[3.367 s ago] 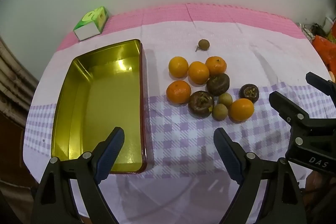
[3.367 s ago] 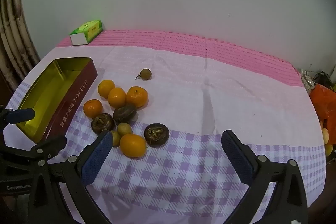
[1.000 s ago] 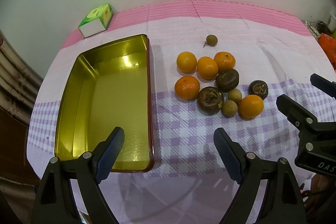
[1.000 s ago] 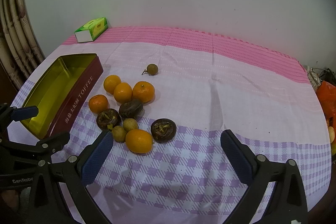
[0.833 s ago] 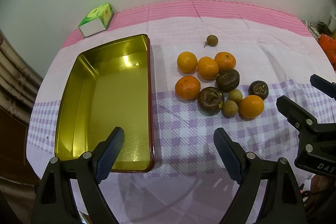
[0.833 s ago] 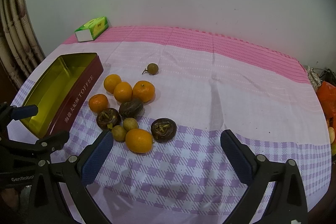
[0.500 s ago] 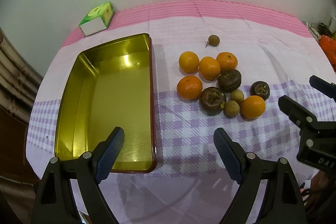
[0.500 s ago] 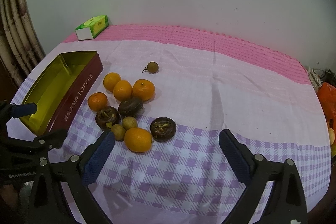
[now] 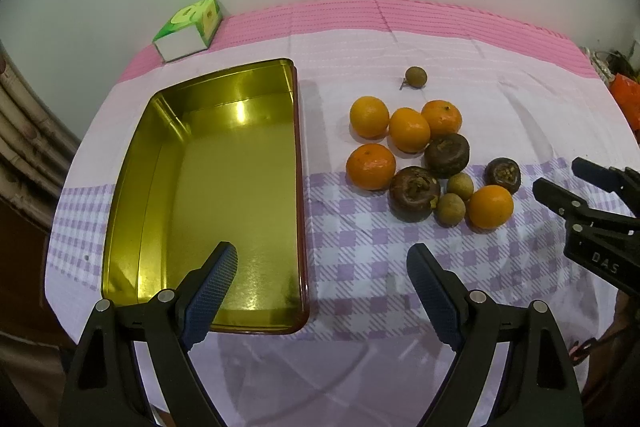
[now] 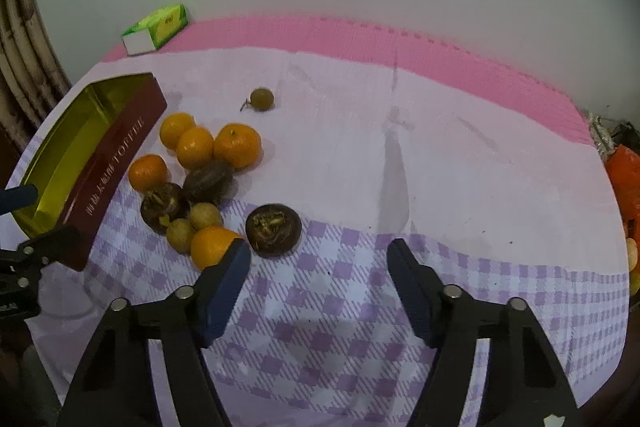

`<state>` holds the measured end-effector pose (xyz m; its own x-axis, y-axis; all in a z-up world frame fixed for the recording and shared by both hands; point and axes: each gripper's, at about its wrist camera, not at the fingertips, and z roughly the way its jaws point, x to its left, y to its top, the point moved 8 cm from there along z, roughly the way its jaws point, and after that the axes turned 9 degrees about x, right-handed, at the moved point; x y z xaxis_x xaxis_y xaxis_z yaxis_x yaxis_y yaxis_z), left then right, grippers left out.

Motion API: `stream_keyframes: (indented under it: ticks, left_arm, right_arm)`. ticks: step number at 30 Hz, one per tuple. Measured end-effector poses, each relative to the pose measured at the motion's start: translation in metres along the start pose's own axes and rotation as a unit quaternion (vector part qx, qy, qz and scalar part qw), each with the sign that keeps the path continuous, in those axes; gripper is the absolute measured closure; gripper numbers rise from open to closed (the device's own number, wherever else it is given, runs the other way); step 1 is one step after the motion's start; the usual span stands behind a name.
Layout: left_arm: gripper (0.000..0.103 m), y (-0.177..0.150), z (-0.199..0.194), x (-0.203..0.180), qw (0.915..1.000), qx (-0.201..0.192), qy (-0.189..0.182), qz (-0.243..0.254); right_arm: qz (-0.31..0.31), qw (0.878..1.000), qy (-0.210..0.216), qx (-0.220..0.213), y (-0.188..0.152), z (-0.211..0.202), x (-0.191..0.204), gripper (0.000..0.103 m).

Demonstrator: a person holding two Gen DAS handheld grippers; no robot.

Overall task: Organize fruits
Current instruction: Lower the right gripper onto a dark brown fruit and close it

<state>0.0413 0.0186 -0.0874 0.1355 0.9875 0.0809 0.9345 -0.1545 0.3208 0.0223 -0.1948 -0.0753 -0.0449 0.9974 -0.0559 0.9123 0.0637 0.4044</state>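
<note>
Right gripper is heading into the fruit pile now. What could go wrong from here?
The right gripper, fingers just narrowing with nothing between them, sits by the nearest orange tangerine, which touches a small tan longan; a grab may scatter the round fruit. The empty gold tin tray lies across the pile, risking a drop.

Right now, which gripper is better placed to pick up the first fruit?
The right gripper. Its jaws, which have just been closing with nothing between them, stand next to the nearest orange and dark fruit. The left gripper hangs open over the gold tin, off to the side of the pile.
</note>
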Motion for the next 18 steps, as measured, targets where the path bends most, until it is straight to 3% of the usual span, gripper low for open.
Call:
stream_keyframes:
  ticks: [18]
  left_arm:
    - [0.016,0.003,0.009,0.000,0.9999,0.010,-0.003,-0.002]
  right_arm:
    - [-0.032,0.999,-0.001,0.028,0.006,0.034,0.015,0.040]
